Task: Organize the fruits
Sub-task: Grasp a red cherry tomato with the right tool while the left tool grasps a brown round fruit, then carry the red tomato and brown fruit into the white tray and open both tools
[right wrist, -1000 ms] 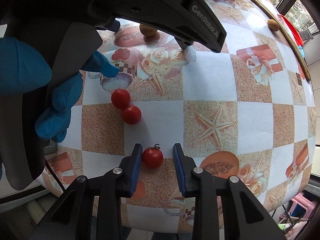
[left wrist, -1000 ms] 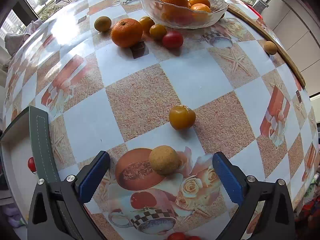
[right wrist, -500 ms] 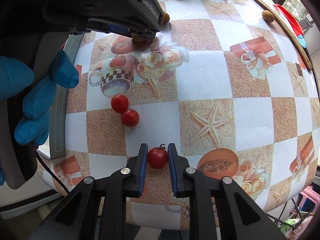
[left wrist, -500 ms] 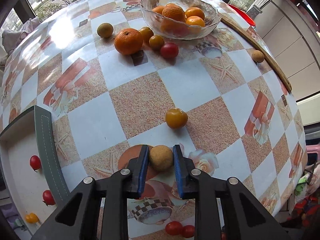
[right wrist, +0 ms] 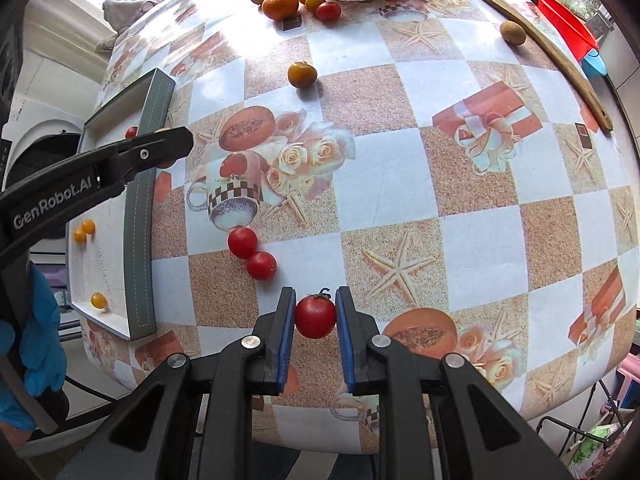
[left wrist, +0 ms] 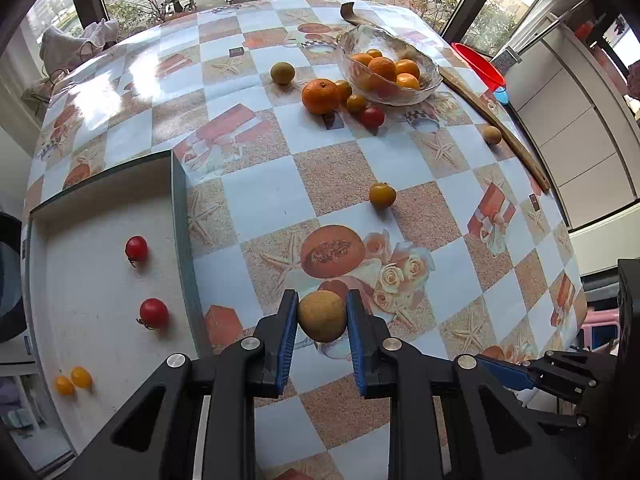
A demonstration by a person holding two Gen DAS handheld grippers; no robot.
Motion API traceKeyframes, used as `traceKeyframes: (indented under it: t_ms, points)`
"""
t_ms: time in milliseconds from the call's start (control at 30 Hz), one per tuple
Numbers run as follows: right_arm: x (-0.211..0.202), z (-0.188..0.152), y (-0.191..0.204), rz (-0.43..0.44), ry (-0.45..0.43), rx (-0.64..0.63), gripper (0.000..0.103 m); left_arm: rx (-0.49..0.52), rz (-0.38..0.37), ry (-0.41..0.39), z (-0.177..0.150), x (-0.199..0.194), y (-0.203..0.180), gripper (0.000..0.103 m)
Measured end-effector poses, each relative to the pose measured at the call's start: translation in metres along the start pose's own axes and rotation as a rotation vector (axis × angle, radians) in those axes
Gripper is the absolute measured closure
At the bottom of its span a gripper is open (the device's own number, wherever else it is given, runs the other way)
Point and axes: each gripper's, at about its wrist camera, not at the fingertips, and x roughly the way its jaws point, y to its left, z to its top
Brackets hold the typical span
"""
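The left gripper (left wrist: 322,316) is clamped on a tan, rough-skinned round fruit (left wrist: 322,315), both blue pads pressed against its sides, and holds it above the table (left wrist: 264,200) just to the right of the tray (left wrist: 182,216). Its jaws closed onto this fruit within the last second. The right gripper (right wrist: 316,316) is closed on a red cherry tomato (right wrist: 315,317) with a green stem, held above the table's near edge, well to the right of the tray's near corner. Inside the tray lie two red tomatoes (left wrist: 136,248) near its right wall and small yellow tomatoes (left wrist: 81,377) toward its near end. Two more red tomatoes (right wrist: 242,242) touch each other on the table a little to the right of the tray, and an orange-yellow fruit (left wrist: 382,195) sits alone further right. Far beyond the tray stands a glass bowl (left wrist: 424,92) of oranges, with a large orange (left wrist: 320,95), some smaller fruits and a red tomato (left wrist: 373,116) clustered at its left side. A blue-gloved hand (right wrist: 38,344) grips the left gripper's handle.
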Motion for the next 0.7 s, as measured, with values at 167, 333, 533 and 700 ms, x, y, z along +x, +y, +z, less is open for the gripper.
traceKeyframes:
  t_ms: [167, 333, 533, 700]
  points:
    - [-0.002, 0.003, -0.001, 0.004, 0.000, -0.018, 0.081, -0.057, 0.023, -0.007, -0.021, -0.014, 0.024, 0.078]
    - [-0.004, 0.010, 0.022, 0.018, 0.003, -0.065, 0.081, -0.138, 0.049, -0.008, -0.046, -0.028, 0.057, 0.078]
    - [-0.002, 0.020, 0.063, 0.044, 0.005, -0.141, 0.081, -0.228, 0.097, -0.008, -0.077, -0.042, 0.100, 0.078]
    - [0.003, 0.029, 0.099, 0.070, 0.011, -0.198, 0.081, -0.299, 0.140, -0.004, -0.100, -0.048, 0.134, 0.078]
